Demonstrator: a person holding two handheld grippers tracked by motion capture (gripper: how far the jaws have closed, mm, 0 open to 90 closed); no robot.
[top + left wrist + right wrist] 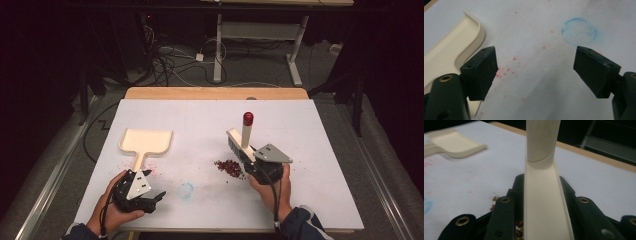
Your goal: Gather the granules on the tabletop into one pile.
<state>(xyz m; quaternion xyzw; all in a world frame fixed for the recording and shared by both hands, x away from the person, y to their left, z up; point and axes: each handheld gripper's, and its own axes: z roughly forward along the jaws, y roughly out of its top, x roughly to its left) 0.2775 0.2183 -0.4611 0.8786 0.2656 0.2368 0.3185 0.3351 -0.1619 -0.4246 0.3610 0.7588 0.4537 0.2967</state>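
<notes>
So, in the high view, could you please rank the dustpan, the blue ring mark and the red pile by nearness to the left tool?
1. Dustpan: handle right beside the left tool.
2. Blue ring mark: just to its right.
3. Red pile: farther right, by the brush.

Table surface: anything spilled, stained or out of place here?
Yes. A small pile of dark red bits lies loose on the white table beside the brush held in the right claw. Faint red specks and a smudged blue ring stain the surface near the dustpan.

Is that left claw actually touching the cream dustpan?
Apart. In the left gripper view, the left gripper stands open over bare table, with the dustpan off beside one jaw, not between them.
</notes>
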